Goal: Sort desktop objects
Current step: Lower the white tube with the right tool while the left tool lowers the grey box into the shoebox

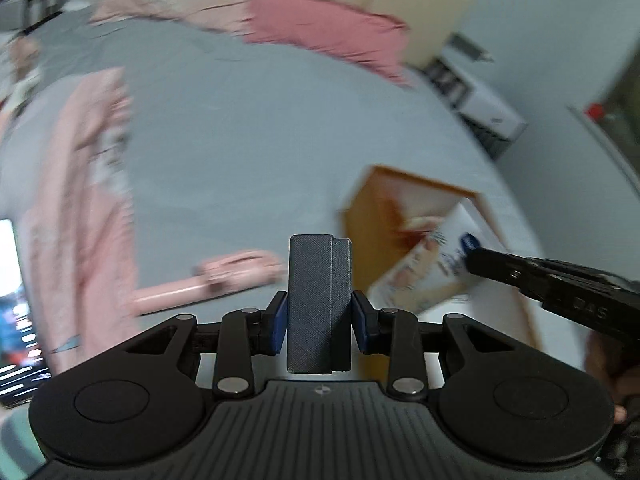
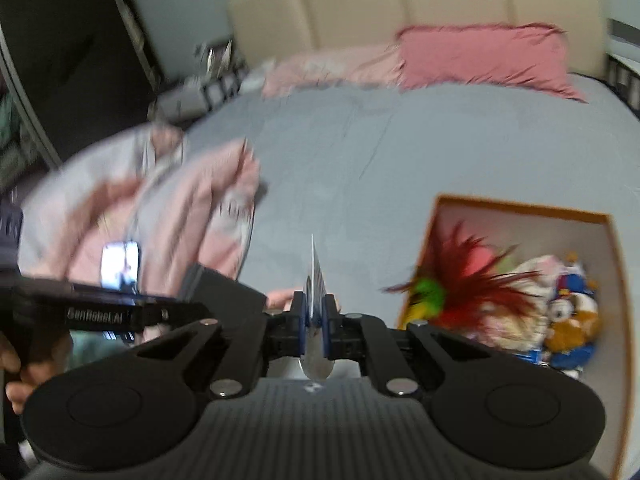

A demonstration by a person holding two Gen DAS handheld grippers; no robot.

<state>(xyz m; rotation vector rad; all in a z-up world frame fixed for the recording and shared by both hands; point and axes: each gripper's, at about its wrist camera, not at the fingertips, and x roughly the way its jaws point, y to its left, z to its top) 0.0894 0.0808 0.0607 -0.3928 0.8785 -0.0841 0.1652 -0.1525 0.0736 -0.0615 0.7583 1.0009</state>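
Only right wrist shows toys (image 2: 560, 308) — box (image 2: 520, 205) interior.

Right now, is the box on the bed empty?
No. In the right wrist view the box holds plush toys and a red feather toy.

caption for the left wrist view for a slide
Left gripper clamps a grey textured case above the bed, near the orange-rimmed box.
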